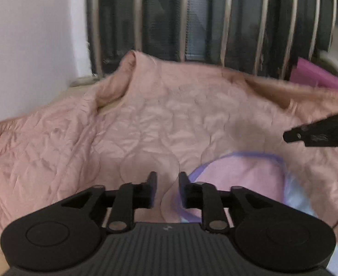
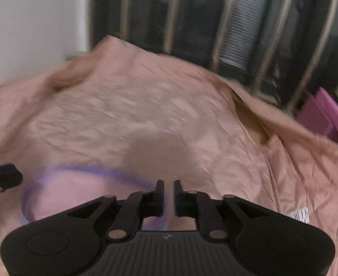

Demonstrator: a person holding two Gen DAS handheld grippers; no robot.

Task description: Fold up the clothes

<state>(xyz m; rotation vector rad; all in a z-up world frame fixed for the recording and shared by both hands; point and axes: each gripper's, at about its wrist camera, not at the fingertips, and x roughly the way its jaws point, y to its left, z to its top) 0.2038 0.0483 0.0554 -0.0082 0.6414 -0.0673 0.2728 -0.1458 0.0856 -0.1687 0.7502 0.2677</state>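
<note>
One pink quilted jacket (image 1: pixel 146 119) lay spread across the surface, and everything else sat in relation to it. Its lining side faced up, with one pale pink panel edged by a purple trim (image 1: pixel 249 155) at the near side. A white tag (image 2: pixel 301 215) showed on the jacket's right part, seen from the right wrist.

There were two grippers. The left gripper (image 1: pixel 167 189) hovered over the jacket's near edge, its two fingers standing apart with a gap between them, the purple trim running through that gap. Whether the fingers touched cloth I could not tell. The right gripper (image 2: pixel 169 197) hung over the same near edge, further right, its two fingers close together but with a narrow slit between them; the blur kept me from seeing whether any fabric was caught there. Each gripper's tip poked into the other's view.

Behind the jacket stood a dark radiator (image 1: pixel 215 18) with pale ribs, too blurred to count. Left of it was one white wall (image 1: pixel 30 34). At the jacket's far right corner sat one magenta box (image 2: pixel 330 117).
</note>
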